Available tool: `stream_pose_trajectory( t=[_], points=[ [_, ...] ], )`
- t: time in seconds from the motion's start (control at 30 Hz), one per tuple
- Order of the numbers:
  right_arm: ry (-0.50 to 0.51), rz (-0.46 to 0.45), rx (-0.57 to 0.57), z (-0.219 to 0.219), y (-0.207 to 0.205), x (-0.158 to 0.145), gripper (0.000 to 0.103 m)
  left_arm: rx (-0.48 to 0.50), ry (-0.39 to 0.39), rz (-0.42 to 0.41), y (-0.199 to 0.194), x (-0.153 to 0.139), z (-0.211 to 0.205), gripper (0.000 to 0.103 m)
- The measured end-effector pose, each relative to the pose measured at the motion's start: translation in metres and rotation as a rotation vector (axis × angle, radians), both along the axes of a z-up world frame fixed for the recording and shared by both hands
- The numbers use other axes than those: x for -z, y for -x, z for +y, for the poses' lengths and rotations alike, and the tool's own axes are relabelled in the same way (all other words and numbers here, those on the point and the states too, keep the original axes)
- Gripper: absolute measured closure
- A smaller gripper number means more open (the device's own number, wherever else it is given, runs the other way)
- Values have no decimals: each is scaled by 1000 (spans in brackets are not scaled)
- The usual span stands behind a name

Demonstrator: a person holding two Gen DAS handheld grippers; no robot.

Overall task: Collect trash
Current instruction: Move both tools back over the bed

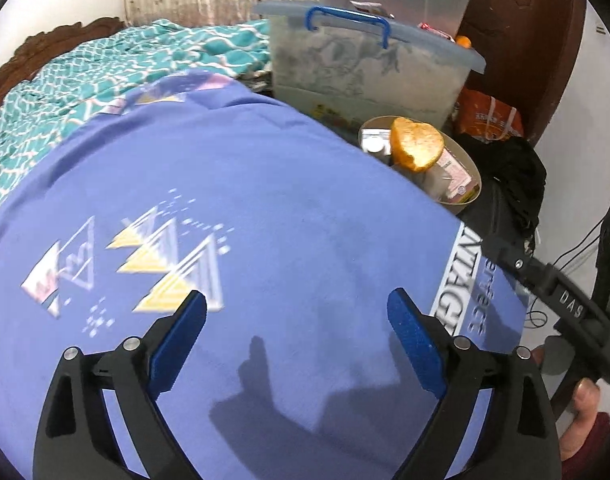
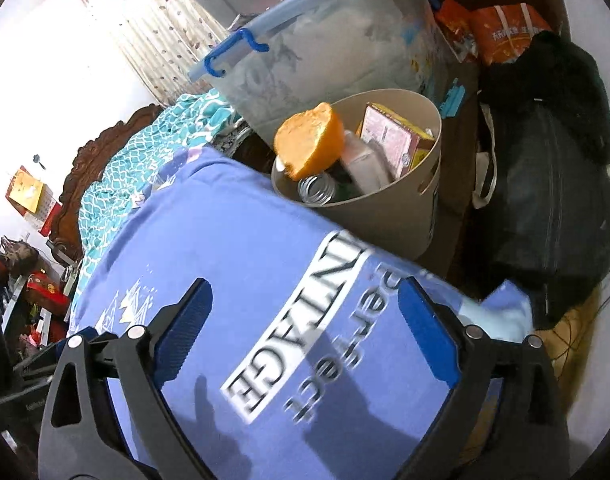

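Observation:
A beige trash bin (image 2: 377, 220) stands past the edge of a blue printed bedsheet (image 2: 225, 232). In it lie half an orange peel (image 2: 311, 144), a clear bottle (image 2: 317, 190) and a pink box (image 2: 389, 136). My right gripper (image 2: 305, 284) hovers open over the sheet's lettering, with nothing between its fingers. My left gripper (image 1: 297, 296) is open over the blue sheet (image 1: 285, 200), also with nothing in it. In the left wrist view the bin (image 1: 477, 184) and the orange peel (image 1: 417, 144) sit to the upper right. The other gripper's black body (image 1: 565, 300) and a hand (image 1: 585, 404) show at the right edge.
A clear storage box with a blue lid (image 2: 325, 40) stands behind the bin. A black bag (image 2: 545, 180) and orange packets (image 2: 505, 32) lie to the bin's right. A teal patterned blanket (image 1: 105, 68) covers the bed's far side, by a carved wooden headboard (image 2: 89, 168).

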State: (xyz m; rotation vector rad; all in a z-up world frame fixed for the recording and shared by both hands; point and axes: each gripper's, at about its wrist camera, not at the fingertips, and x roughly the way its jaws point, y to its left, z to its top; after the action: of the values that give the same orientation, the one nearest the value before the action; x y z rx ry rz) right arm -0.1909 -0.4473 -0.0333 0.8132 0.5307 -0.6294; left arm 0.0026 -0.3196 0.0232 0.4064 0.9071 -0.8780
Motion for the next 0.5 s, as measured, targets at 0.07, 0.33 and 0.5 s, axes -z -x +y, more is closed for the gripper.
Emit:
stream_pose_trajectory(
  t=[0.07,0.33,0.5],
  points=[
    [11,-1,-1,11,-1,-6,8,-12,-3,-31,2,-4,12,13],
    [80,6,-26,53,-9,-33,4,-55,16,-116,9,-25,53,9],
    [109,14,-12,76,-11,-45,4,-71,36,-130,8,-31,71,9]
  ],
)
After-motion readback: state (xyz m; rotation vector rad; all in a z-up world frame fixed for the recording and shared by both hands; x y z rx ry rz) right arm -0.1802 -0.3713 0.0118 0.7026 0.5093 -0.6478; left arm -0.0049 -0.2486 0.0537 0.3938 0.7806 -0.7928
